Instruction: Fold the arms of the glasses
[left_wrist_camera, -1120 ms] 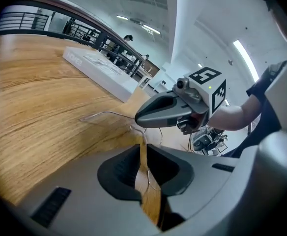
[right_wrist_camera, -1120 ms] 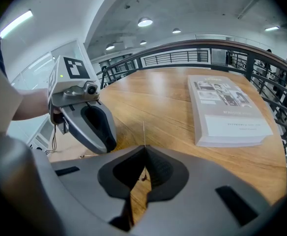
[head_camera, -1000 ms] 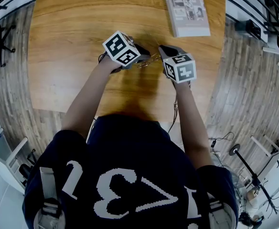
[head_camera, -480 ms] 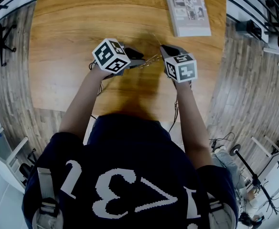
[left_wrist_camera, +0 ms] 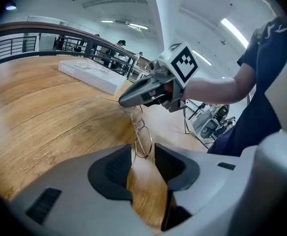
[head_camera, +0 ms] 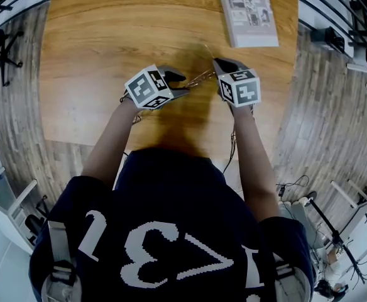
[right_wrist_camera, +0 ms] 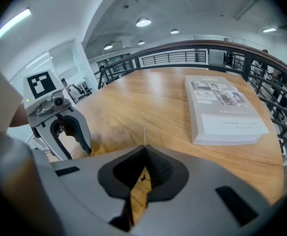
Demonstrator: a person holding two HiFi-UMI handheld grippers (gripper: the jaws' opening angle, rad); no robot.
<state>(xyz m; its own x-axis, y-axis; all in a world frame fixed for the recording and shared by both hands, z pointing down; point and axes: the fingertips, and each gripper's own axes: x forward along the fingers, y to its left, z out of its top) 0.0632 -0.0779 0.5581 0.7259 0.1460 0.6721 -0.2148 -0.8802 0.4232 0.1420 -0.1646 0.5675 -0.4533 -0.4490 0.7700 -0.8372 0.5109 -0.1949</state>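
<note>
Wire glasses (left_wrist_camera: pixel 142 132) clamped by right gripper (left_wrist_camera: pixel 125 101); left gripper (head_camera: pixel 180 83) jaws opening, lens between, unpressed; arm to be pushed inward gently.

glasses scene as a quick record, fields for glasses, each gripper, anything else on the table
glasses: thin wire frame, held by the right gripper, one lens between the jaws of the left gripper
left gripper: jaws opening, pads off the lens
right gripper: shut on the glasses, a thin arm pokes past its tips
other: book flat on the wooden table, apart from both grippers
</note>
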